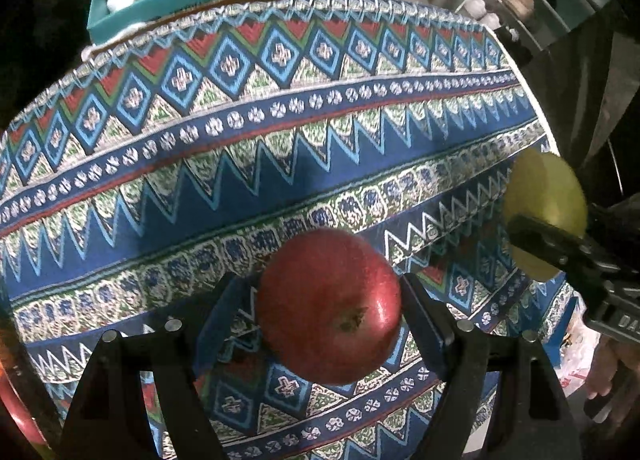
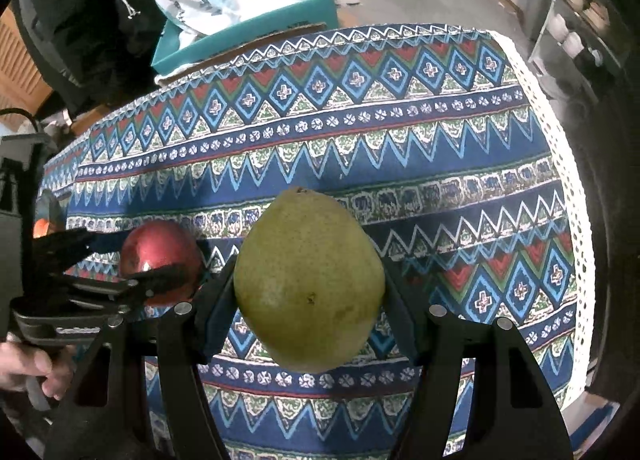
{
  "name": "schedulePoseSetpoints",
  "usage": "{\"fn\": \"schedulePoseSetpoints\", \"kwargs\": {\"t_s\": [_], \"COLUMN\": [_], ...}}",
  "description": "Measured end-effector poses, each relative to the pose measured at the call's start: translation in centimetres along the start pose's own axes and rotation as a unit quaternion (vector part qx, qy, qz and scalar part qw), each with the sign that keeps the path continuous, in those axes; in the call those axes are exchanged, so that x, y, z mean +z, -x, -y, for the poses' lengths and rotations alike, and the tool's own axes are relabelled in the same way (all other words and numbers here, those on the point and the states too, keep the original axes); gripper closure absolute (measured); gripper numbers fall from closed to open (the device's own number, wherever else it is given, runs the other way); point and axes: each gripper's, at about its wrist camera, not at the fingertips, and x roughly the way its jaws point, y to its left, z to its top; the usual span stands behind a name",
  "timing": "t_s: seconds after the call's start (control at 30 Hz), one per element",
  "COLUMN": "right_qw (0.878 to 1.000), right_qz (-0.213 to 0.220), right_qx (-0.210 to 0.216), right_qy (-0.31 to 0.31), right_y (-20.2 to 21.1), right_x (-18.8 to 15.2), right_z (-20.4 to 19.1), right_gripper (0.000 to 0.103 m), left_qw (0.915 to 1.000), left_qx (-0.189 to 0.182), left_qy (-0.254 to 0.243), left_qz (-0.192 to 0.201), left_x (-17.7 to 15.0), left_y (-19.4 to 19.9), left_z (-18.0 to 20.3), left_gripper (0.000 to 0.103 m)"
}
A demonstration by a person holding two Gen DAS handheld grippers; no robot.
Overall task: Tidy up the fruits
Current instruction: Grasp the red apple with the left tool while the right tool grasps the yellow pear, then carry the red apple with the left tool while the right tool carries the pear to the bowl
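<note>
the left gripper [image 1: 329,310] pinches a round, glossy red apple [image 1: 329,306] between its two black fingers, held above the near part of the blue, red and white patterned tablecloth [image 1: 280,132]. just to its right, the right gripper [image 2: 309,292] pinches a large yellow-green pear [image 2: 309,280], also off the cloth. no bowl or tray shows in either view, so the drop spot is a guess. to do this well: keep both grips firm, lower each fruit until it rests on the cloth, set them apart so neither rolls, and only then spread the fingers.
</note>
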Motion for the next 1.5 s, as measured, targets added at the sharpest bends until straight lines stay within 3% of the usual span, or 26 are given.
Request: {"fn": "schedulePoseSetpoints", "kwargs": {"t_s": [0.3, 0.37, 0.57, 1.0, 1.5], "right_qw": [1.0, 1.0, 1.0, 0.999, 0.995], "right_qz": [-0.001, 0.0, 0.003, 0.027, 0.07], "right_qx": [0.007, 0.008, 0.009, 0.016, 0.041], "right_qy": [0.003, 0.002, 0.009, 0.02, 0.064], "right_y": [-0.2, -0.2, 0.1, 2.2, 6.3], "right_x": [-0.1, -0.1, 0.0, 0.7, 1.3], "right_z": [-0.2, -0.2, -0.7, -2.4, -7.1], "right_gripper": [0.036, 0.036, 0.036, 0.036, 0.036], "left_qw": [0.9992, 0.9977, 0.997, 0.9974, 0.9934], "left_qx": [0.017, 0.037, 0.043, 0.027, 0.019], "left_qy": [-0.037, -0.055, -0.063, -0.042, -0.019], "left_qz": [0.004, 0.012, 0.015, 0.053, 0.111], "left_x": [-0.6, -1.0, -1.5, -2.2, -2.8], "left_y": [-1.2, -1.5, -1.8, 3.6, 10.7], "left_z": [1.3, 2.3, 3.1, -0.2, -2.1], "left_gripper": [0.022, 0.031, 0.031, 0.031, 0.031]}}
